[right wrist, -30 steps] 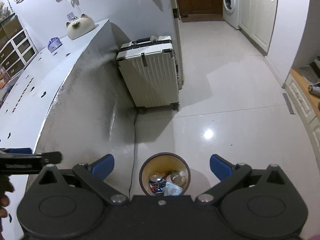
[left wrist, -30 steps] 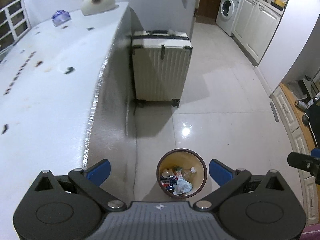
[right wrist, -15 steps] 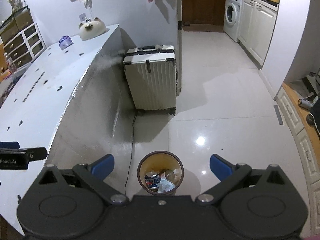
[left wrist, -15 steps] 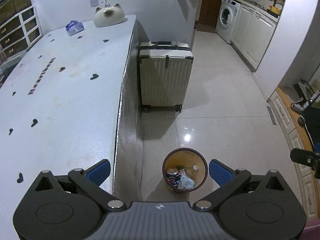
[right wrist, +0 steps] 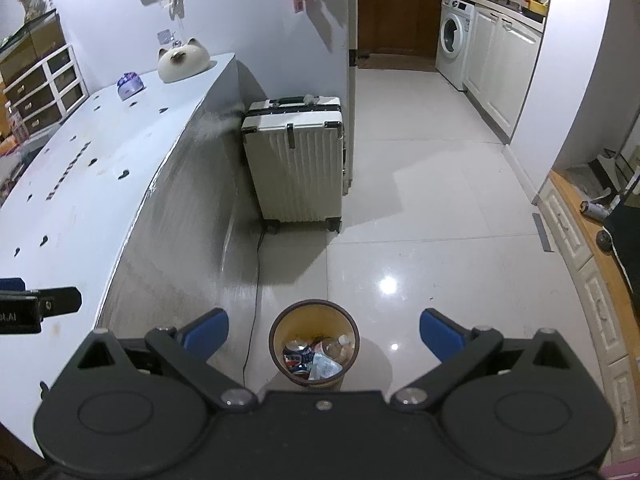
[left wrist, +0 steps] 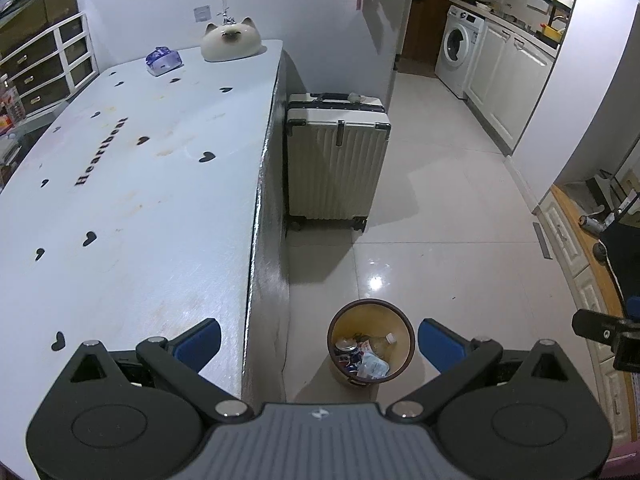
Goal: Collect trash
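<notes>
A round tan trash bin (left wrist: 404,322) stands on the floor beside the white table; it also shows in the right wrist view (right wrist: 280,326). Cans, a plastic bottle and wrappers (left wrist: 366,358) lie inside it, also seen from the right wrist (right wrist: 316,354). My left gripper (left wrist: 319,340) is open and empty, high above the bin and the table edge. My right gripper (right wrist: 324,334) is open and empty, high above the bin. Each gripper shows at the edge of the other's view.
A white table (left wrist: 132,184) with heart marks fills the left; a cat-shaped object (left wrist: 231,40) and a blue tissue pack (left wrist: 163,60) sit at its far end. A cream suitcase (left wrist: 336,160) stands by the table. A washing machine (left wrist: 458,50) and cabinets lie beyond.
Both grippers have risen and pulled back, so the bin looks smaller and more of the table and room shows. Both stay open.
</notes>
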### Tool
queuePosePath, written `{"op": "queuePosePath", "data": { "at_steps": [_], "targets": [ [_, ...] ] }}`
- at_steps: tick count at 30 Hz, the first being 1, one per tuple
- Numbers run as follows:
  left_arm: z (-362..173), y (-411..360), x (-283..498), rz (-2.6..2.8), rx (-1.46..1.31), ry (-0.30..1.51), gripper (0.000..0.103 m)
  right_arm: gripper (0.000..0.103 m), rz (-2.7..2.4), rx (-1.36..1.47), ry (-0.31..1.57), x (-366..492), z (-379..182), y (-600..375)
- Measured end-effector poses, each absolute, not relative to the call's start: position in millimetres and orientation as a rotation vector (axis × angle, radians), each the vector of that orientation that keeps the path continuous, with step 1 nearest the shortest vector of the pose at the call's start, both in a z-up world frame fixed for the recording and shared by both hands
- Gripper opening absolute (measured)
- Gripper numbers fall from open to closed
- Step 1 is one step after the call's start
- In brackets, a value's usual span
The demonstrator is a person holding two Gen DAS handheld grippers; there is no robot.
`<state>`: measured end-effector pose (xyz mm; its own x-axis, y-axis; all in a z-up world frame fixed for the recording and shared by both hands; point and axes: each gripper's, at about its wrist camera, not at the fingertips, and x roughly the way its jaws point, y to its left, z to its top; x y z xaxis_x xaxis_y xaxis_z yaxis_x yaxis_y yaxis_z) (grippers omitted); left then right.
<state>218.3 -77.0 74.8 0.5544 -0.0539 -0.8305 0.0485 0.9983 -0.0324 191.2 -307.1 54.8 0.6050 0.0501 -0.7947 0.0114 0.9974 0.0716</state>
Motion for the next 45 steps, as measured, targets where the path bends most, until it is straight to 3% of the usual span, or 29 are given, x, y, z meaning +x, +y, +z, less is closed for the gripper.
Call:
{"op": "queuePosePath", "data": {
  "at_steps": [45],
  "targets": [
    [75.8, -64.5, 203.6, -0.012, 0.039, 0.990, 0.103, 0.103, 0.005, 0.019, 0.919, 179.3, 59.6, -286.4]
  ]
}}
